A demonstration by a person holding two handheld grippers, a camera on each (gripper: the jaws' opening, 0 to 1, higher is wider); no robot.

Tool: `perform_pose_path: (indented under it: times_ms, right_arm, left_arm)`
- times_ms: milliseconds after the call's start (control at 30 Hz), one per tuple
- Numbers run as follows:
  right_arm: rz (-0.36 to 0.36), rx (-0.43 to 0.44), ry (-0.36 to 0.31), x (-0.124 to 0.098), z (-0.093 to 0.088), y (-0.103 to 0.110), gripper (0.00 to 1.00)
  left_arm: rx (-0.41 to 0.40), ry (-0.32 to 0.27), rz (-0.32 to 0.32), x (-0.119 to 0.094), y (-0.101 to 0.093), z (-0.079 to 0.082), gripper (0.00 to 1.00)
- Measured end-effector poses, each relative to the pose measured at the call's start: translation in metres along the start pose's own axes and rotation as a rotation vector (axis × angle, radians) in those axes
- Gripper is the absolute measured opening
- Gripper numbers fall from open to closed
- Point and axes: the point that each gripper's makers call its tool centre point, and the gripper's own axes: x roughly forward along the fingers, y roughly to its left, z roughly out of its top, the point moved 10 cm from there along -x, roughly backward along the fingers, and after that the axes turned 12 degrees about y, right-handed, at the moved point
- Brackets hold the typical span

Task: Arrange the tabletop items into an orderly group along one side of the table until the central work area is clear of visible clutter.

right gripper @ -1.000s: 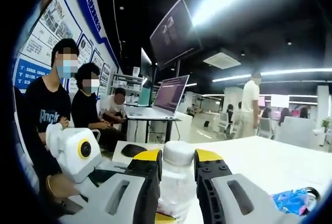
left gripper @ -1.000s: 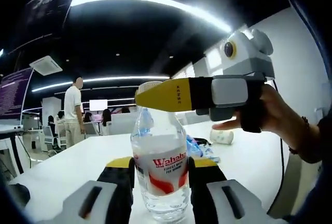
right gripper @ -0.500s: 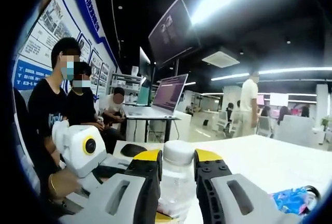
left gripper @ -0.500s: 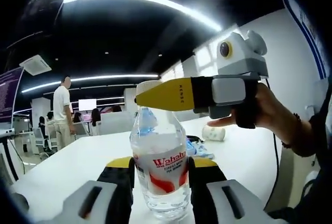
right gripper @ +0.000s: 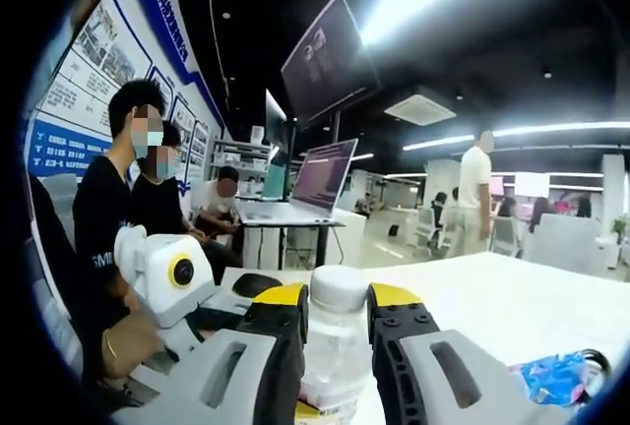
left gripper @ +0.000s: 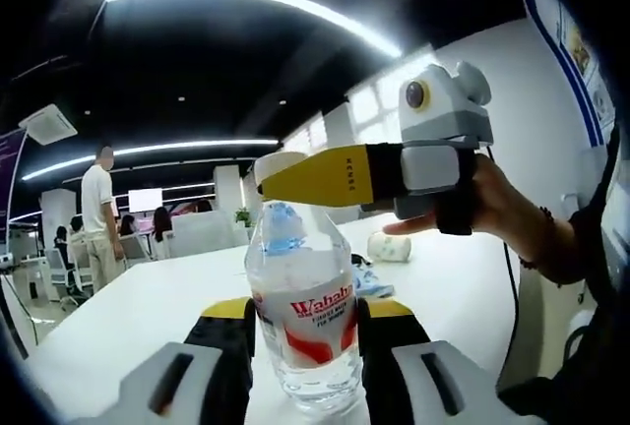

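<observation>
On the white surface stands the water bottle; left tongs clamp its body, right tongs pinch its cap; hold steady, twist gently.

White table: water bottle, blue wrapper, paper roll.

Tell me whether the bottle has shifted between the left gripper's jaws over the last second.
No. The water bottle sits where it was between the left gripper's jaws; only the room behind slid, so the camera turned.
</observation>
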Motion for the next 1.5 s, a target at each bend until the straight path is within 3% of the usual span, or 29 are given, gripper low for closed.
perform_pose_path:
  times_ms: [800,1033,1100,1200,1300,1500]
  right_arm:
    - [0.005,0.026,0.003,0.0,0.0,-0.001,0.21]
    - [0.007,0.025,-0.001,-0.001,-0.001,0.0,0.21]
    - [0.009,0.025,-0.004,0.0,-0.001,-0.001,0.22]
    - [0.008,0.021,-0.009,0.0,-0.001,-0.001,0.22]
    - [0.007,0.017,-0.016,0.0,-0.002,-0.001,0.22]
    - [0.004,0.022,-0.036,0.001,-0.001,-0.001,0.24]
  left_arm:
    - [0.045,-0.003,-0.097,0.001,0.009,-0.002,0.4]
    - [0.033,-0.005,-0.078,0.0,0.007,-0.002,0.4]
    - [-0.021,-0.011,-0.068,0.0,0.004,-0.004,0.4]
    - [-0.032,-0.018,-0.057,-0.002,0.002,-0.005,0.41]
    - [-0.078,-0.047,-0.025,-0.005,0.002,-0.003,0.43]
    - [-0.083,-0.033,0.032,-0.007,-0.004,-0.004,0.5]
